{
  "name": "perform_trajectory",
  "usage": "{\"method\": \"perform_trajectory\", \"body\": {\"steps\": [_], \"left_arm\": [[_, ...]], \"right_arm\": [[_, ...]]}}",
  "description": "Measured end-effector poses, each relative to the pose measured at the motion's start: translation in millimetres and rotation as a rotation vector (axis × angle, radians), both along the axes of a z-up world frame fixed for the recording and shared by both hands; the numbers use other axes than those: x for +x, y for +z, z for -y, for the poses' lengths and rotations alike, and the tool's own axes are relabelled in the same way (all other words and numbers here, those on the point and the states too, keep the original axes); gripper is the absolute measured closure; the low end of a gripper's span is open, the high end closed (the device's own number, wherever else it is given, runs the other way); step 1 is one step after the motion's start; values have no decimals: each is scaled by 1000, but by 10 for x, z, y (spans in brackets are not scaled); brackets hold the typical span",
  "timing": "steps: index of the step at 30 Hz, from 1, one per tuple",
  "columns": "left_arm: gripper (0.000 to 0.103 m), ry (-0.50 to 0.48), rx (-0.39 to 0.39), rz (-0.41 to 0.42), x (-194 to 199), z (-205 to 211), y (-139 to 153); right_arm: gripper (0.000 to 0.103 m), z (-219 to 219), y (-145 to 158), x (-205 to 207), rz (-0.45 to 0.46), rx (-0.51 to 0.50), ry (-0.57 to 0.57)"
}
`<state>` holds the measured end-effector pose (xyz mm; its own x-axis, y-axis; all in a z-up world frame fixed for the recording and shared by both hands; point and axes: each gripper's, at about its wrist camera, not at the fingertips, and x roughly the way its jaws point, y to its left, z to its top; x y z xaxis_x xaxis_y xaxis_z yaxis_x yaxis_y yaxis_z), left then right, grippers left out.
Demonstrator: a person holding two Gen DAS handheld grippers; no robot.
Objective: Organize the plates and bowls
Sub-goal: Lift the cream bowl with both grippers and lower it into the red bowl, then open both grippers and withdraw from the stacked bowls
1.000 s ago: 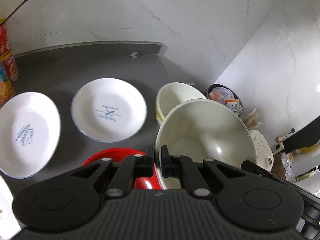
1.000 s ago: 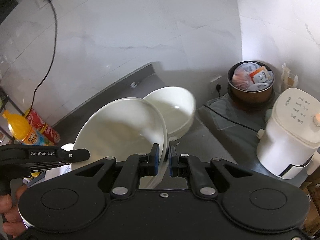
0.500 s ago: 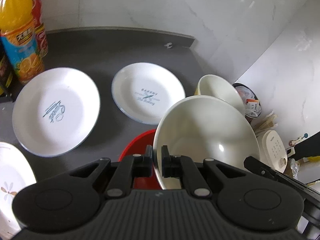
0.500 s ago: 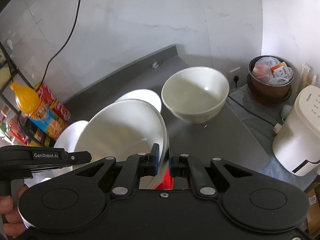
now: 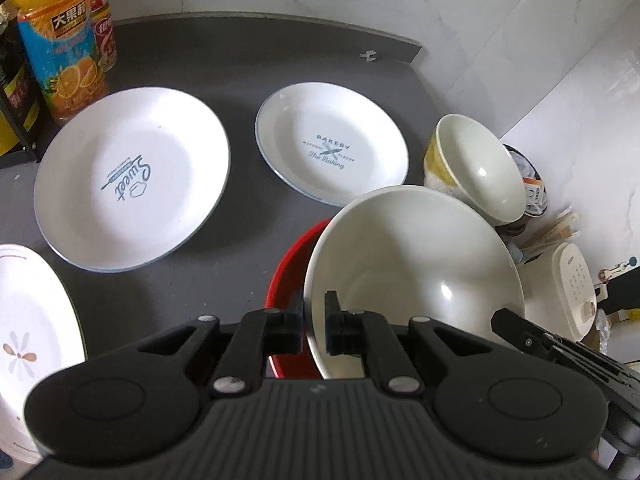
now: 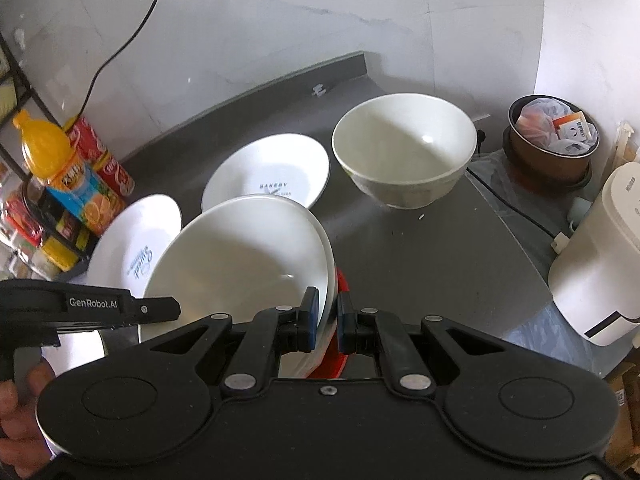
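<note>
**A:** Where is the big white round bowl (image 5: 416, 264)?

**B:** Low in the middle of both views. It is tipped up on its side. The left gripper (image 5: 313, 320) is pinched tight on its left rim, one finger inside and one outside. The right gripper (image 6: 328, 318) is pinched tight on its right rim (image 6: 326, 280).

**A:** What is under it?

**B:** A shiny red round dish (image 5: 286, 280). It peeks out at the bowl's lower left in the left view. I cannot tell if the two touch.

**A:** Is anything in the bowl?

**B:** No, only a bright spot of light.

**A:** And near it?

**B:** A smaller cream deep bowl (image 6: 404, 148) stands on the dark grey counter (image 6: 440, 256), up and to the right. It holds nothing. A white flat plate with the word "BAKERY" (image 5: 332, 148) lies at the top middle of the left view. A bigger white flat plate with the word "Sweet" (image 5: 132, 184) lies left of it, apart from it. A white plate with a little flower (image 5: 28, 344) shows at the lower left edge.

**A:** What about the edges?

**B:** An orange juice bottle (image 5: 56, 36) and a red can (image 5: 102, 28) stand in the upper left corner. The counter ends on the right. Past it, lower down, are a brown round bin full of rubbish (image 6: 554, 144) and a white kitchen machine (image 6: 596, 256). The bare counter between the cream bowl and that right edge is open.
</note>
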<state>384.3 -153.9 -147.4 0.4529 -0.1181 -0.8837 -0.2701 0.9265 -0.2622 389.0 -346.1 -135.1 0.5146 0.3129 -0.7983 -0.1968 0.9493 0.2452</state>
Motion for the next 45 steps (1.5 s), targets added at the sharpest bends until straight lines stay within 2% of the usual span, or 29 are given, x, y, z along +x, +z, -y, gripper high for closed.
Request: {"method": "perform_trajectory", "body": {"steps": [12, 24, 28, 29, 32, 34, 37, 41, 44, 45], "left_arm": [[95, 21, 26, -8, -43, -30, -60], [94, 10, 10, -74, -25, 27, -175], [79, 29, -50, -89, -28, -29, -134], [79, 28, -54, -82, -34, -32, -110], [67, 18, -22, -45, -60, -12, 9], [55, 21, -17, -15, -72, -27, 94], [49, 20, 2, 19, -57, -43, 192], [46, 9, 25, 39, -9, -32, 258], [42, 7, 34, 49, 46, -1, 280], [40, 5, 37, 55, 60, 11, 286]], "right_arm": [[94, -112, -163, -1, -20, -58, 61], [96, -189, -174, 15, 21, -142, 85], [95, -198, -178, 17, 23, -152, 87], [95, -200, -178, 19, 24, -154, 84], [95, -194, -180, 34, 21, -132, 80], [93, -196, -181, 38, 18, -128, 72], [90, -166, -155, 52, 7, -95, 54], [89, -92, -34, 73, 39, -48, 29], [84, -33, 8, 120, 48, -26, 12], [79, -16, 21, 132, 53, -22, 4]]}}
